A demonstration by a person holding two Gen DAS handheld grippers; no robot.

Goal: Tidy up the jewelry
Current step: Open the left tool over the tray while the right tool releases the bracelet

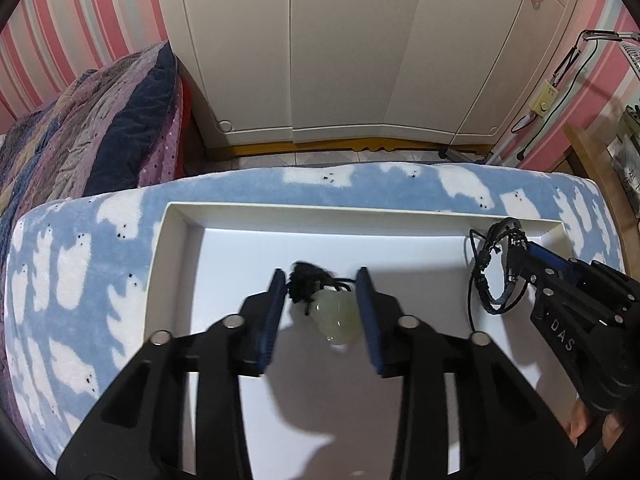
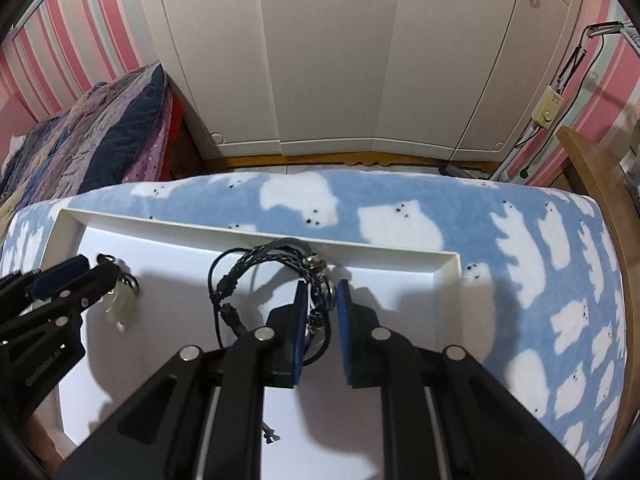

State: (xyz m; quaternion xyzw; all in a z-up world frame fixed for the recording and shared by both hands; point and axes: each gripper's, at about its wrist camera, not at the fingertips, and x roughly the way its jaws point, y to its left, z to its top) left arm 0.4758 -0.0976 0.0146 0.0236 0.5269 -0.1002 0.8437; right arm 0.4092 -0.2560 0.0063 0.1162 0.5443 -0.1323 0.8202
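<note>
Both pieces are over the white tray (image 1: 176,240). The left gripper (image 1: 322,286), jaws wide, straddles the jade pendant (image 1: 334,318) without gripping. The right gripper (image 2: 322,300), jaws part open, has the braided bracelet (image 2: 260,264) hanging between them; grip uncertain, release apparently remaining.

A: Bright indoor light is coming from above, casting soft grey shadows on the white tray (image 1: 224,248).

B: Edges are bending and darkening at the corners; the pale pendant (image 1: 335,316) is looking smeared.
</note>
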